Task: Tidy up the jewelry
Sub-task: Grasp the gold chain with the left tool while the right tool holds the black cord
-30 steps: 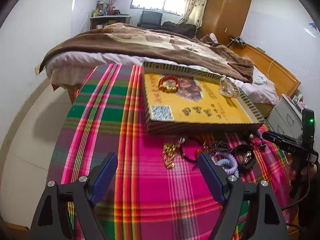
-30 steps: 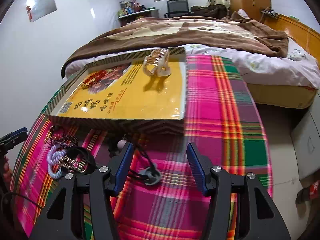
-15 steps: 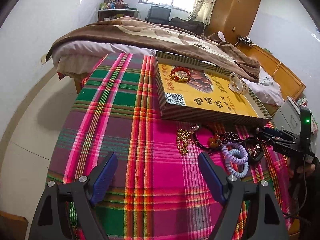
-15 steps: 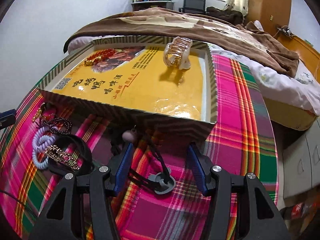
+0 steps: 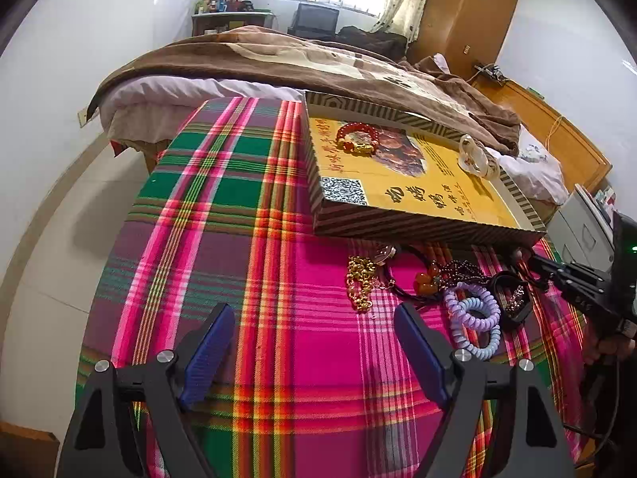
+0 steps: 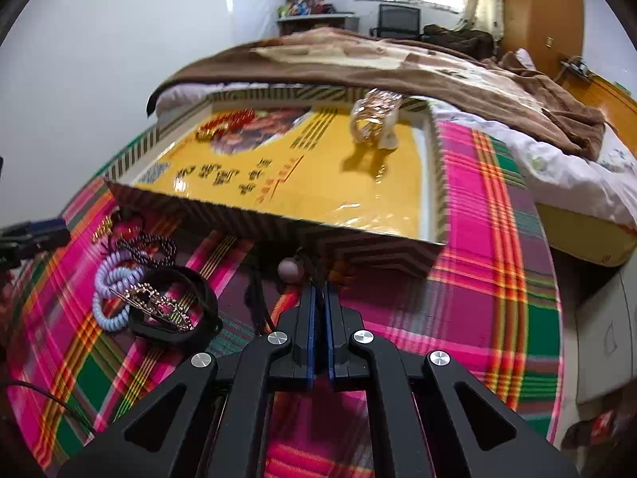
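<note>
A bed [image 5: 278, 59] with a brown blanket stands behind the worktop [image 5: 223, 239], which wears a plaid cloth. On the worktop lies a yellow box [image 5: 406, 195] holding a red bracelet [image 5: 355, 138] and a clear hair claw [image 6: 374, 119]. Just in front of the box sits the jewelry heap: a black band [image 6: 175, 306], lilac coil ties [image 5: 473, 310], a gold chain [image 5: 360, 283]. The left gripper [image 5: 314, 346] hovers wide open over bare cloth. The right gripper [image 6: 318, 310] has pinched shut on a black cord [image 6: 256, 294] beside a pink bead [image 6: 290, 270]
</note>
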`<control>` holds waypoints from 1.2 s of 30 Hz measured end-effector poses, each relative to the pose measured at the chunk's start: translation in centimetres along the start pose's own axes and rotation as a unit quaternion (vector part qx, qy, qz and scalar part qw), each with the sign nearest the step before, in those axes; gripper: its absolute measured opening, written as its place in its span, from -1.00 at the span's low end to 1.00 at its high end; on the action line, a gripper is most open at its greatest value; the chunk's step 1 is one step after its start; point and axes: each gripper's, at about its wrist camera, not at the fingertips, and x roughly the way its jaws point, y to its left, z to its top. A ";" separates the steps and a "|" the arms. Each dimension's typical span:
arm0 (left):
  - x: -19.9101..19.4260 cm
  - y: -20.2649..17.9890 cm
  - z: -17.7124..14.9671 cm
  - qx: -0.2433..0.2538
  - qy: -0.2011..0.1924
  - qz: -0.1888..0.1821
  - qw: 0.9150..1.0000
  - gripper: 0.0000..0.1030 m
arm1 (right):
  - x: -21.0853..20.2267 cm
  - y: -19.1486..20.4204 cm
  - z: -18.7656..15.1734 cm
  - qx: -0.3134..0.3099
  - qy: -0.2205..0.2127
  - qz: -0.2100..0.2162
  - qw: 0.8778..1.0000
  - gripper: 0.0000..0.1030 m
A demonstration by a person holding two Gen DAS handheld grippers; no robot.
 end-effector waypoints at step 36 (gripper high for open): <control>4.7 -4.7 2.2 0.120 0.007 0.034 0.992 -0.48 | -4.7 -4.2 -2.8 0.115 -0.056 -0.016 0.992 -0.92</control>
